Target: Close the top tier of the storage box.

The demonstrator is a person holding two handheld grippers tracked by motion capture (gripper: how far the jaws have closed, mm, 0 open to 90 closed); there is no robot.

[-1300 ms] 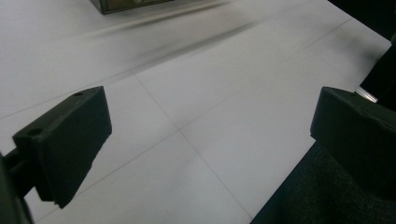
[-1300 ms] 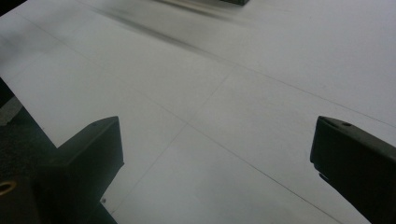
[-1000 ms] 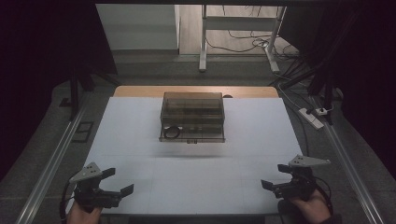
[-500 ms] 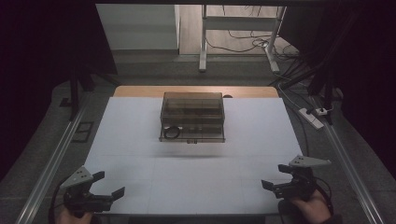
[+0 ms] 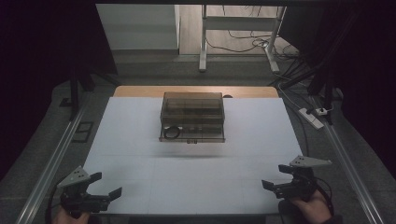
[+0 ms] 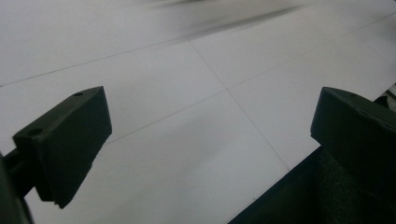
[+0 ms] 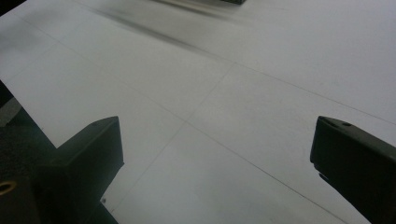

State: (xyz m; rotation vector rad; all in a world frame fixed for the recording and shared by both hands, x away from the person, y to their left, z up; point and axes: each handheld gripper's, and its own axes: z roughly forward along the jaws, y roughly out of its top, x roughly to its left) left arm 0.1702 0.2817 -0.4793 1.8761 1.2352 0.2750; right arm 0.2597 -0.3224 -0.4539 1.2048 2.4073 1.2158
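A smoky see-through drawer box (image 5: 192,116) stands at the middle back of the white table (image 5: 196,182), with a black ring (image 5: 172,132) visible in its lower left front. My left gripper (image 5: 106,185) hovers at the table's front left corner, open, nothing between its jaws. In the left gripper view that left gripper (image 6: 212,116) has its jaws far apart over bare white table (image 6: 187,70). My right gripper (image 5: 275,177) sits at the front right corner, held by a hand (image 5: 308,207). In its own view the right gripper (image 7: 219,144) is also open and empty.
Metal rails run along the left side (image 5: 51,163) and the right side (image 5: 350,158) of the table. A white power strip (image 5: 314,117) and cables lie on the floor at the right. A metal frame leg (image 5: 203,37) stands behind the table.
My left gripper slid a little left and back toward the front edge, mostly in the first half second. The right gripper and the box have stayed put.
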